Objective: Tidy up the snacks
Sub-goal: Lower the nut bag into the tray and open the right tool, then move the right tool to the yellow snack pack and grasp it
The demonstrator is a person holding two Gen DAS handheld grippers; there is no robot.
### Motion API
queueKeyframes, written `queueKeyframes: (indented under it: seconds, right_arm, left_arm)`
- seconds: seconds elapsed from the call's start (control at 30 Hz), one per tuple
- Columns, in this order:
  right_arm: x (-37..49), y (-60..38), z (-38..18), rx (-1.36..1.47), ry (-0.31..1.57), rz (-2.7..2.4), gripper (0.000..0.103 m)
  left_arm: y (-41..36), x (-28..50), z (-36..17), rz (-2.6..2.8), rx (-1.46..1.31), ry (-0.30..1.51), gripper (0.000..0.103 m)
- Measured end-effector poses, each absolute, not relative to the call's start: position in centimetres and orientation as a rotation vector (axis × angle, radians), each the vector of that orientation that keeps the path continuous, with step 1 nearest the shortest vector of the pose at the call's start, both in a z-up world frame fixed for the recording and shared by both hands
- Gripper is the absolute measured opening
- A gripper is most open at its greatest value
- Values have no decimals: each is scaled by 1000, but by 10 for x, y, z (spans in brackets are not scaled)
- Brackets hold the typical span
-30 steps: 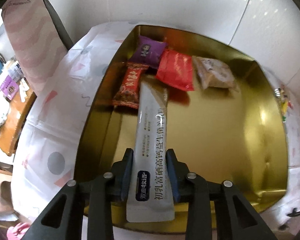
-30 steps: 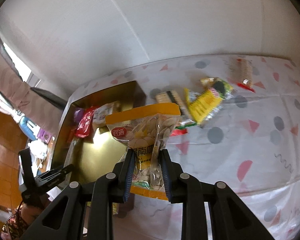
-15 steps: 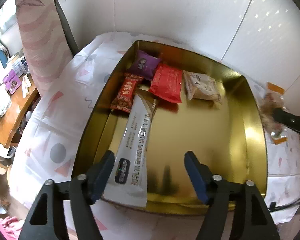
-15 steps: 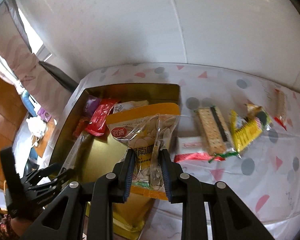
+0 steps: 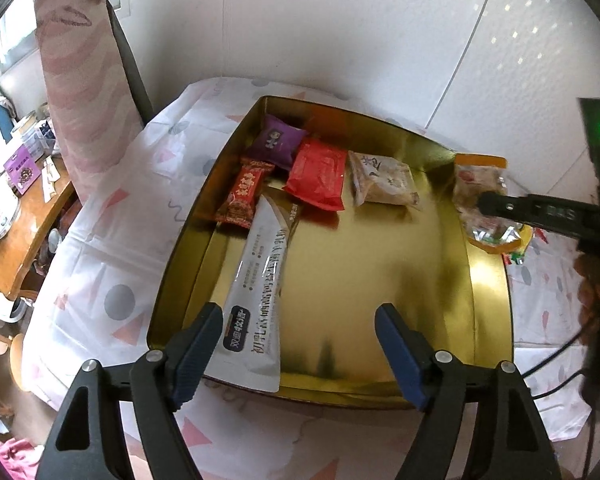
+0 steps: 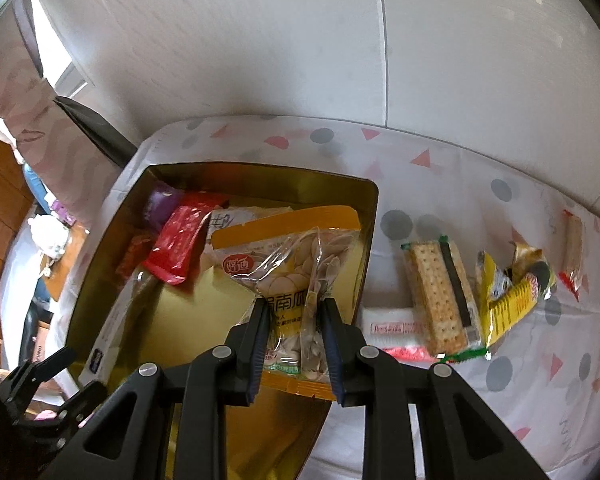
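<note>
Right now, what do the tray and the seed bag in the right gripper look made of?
Tray: looks like thin metal, gold, glossy; its floor and walls mirror the packets and the light. Gold-coated card can't be ruled out.
Seed bag: thin plastic film, clear in the middle so the seeds show, with printed orange bands at both ends; it creases and glints where the right gripper pinches it.

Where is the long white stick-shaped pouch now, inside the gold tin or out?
Inside. The long white pouch lies flat on the gold tin's floor, near end over the rim; the open left gripper is clear of it.
</note>
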State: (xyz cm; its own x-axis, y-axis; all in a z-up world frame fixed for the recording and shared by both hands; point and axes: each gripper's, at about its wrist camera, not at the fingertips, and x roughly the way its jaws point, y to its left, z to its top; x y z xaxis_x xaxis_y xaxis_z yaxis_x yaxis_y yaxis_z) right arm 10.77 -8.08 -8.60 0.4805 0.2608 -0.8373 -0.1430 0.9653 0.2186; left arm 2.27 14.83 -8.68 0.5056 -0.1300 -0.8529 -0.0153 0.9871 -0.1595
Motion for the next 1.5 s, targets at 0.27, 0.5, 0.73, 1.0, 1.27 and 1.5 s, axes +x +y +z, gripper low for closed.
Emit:
queueKeyframes:
  seconds: [0.27, 0.5, 0.73, 1.0, 1.27, 1.5]
  right_arm:
    - [130, -70, -91, 48, 1038, 226, 26]
    - [143, -61, -98, -4, 1044, 189, 27]
    - [144, -61, -98, -46, 1018, 132, 35]
    - [129, -78, -87, 65, 992, 149, 35]
    - [107, -105, -82, 163, 973, 132, 35]
    - [82, -153, -82, 292, 950, 61, 35]
  left_arm:
    - [147, 21, -82, -83, -154, 1027, 80]
    - [150, 23, -83, -80, -162, 1029, 80]
    - [152, 23, -86, -70, -173, 1037, 80]
    - [145, 28, -88, -84, -160, 1047, 81]
    - [127, 29, -87, -116, -117, 1047, 82]
    - [112, 29, -86, -142, -91, 1046, 83]
